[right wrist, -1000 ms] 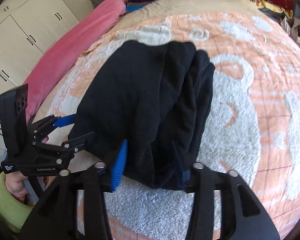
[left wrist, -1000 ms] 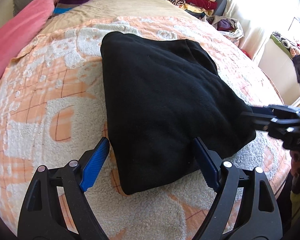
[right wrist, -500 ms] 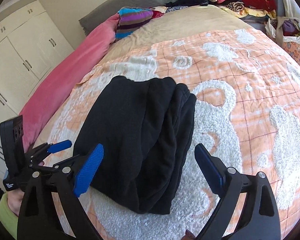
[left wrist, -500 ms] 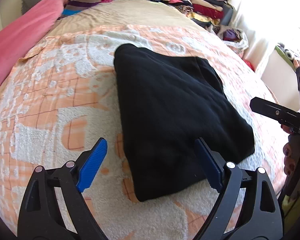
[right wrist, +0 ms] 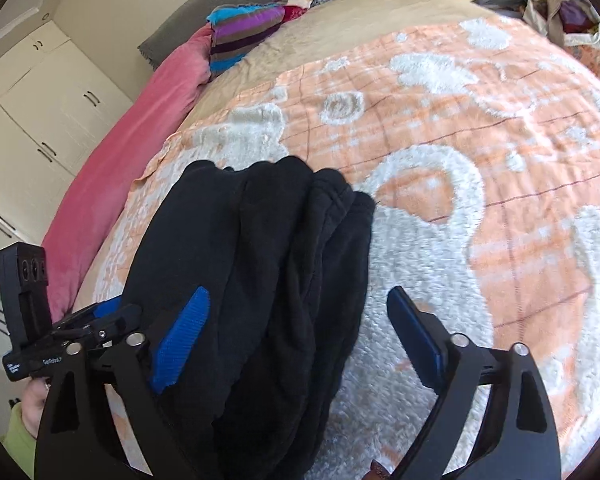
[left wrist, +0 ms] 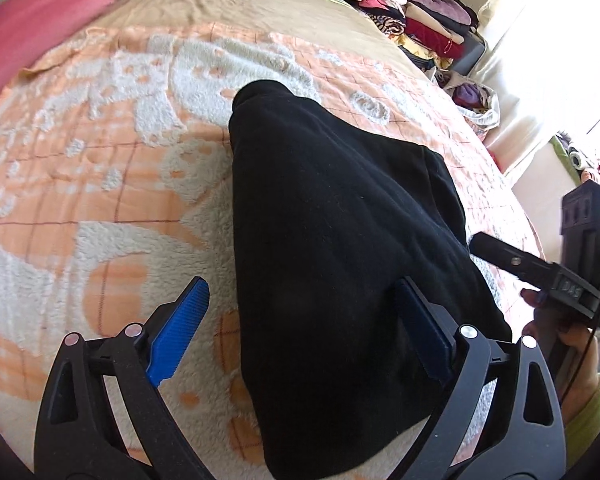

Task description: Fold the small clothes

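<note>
Bed: my orange-and-white fleece blanket (left wrist: 100,208) fills most of both views, with a beige sheet (left wrist: 260,8) past it toward the top of the frame.
Pink duvet: a long pink roll (right wrist: 132,152) runs down the left side of the right wrist view, along the blanket's edge.
Black garment: the folded black fleece garment (left wrist: 340,240) lies flat on the blanket, centre of the left wrist view; in the right wrist view it sits lower left, its stacked folded edges facing right.
Clothes stacks: folded clothes (left wrist: 416,12) are piled at the upper right of the left wrist view; a striped folded piece (right wrist: 244,32) lies at the top centre of the right wrist view.
My left gripper (left wrist: 300,332): jaws wide apart, just been opening; they straddle the garment's near left edge, one pad over the blanket, gripping nothing.
My right gripper (right wrist: 300,340): jaws spread, just been closing a little; they straddle the garment's right edge, and I cannot see a pad pressing it.
</note>
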`<move>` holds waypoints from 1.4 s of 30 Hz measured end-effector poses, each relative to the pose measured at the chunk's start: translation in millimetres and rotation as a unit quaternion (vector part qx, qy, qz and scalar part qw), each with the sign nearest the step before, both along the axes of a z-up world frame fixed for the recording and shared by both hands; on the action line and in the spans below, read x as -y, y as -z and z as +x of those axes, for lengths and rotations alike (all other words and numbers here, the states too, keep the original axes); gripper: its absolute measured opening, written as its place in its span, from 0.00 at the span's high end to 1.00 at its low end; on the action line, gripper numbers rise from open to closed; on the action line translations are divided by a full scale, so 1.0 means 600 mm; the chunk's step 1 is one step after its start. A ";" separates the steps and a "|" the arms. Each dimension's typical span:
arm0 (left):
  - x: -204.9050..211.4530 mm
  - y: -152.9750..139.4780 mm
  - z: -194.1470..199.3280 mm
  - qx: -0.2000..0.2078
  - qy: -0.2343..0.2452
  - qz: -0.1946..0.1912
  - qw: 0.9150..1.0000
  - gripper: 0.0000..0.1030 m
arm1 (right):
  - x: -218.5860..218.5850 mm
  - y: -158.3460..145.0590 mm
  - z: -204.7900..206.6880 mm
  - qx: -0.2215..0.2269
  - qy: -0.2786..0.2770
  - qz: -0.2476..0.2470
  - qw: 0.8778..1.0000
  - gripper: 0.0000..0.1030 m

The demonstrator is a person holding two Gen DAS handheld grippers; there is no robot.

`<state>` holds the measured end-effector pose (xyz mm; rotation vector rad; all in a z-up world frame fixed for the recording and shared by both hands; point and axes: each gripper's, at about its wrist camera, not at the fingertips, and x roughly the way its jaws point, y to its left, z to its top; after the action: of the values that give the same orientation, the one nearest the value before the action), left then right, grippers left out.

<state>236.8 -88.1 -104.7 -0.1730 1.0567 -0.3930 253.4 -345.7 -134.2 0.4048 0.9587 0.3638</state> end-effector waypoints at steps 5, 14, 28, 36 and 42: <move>0.004 0.014 0.007 -0.009 0.005 -0.015 1.000 0.15 | -0.021 0.020 0.009 -0.017 -0.021 -0.006 1.000 0.25; 0.013 0.011 0.010 -0.009 0.014 -0.030 0.999 0.42 | -0.045 0.017 0.007 -0.002 -0.062 0.037 0.997 0.46; -0.029 -0.014 -0.035 0.001 0.000 -0.003 1.000 0.46 | -0.121 -0.031 -0.025 0.017 -0.108 -0.017 0.994 0.47; -0.027 -0.011 -0.038 0.008 -0.002 0.011 1.000 0.42 | -0.120 -0.027 -0.033 0.023 -0.079 -0.090 0.993 0.40; -0.026 -0.008 -0.038 0.011 -0.004 0.017 1.000 0.38 | -0.113 -0.019 -0.034 0.030 -0.062 -0.125 0.990 0.28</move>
<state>214.2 -72.3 -99.6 -0.1425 1.0399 -0.3678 233.2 -278.1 -123.1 0.1061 0.9587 0.3607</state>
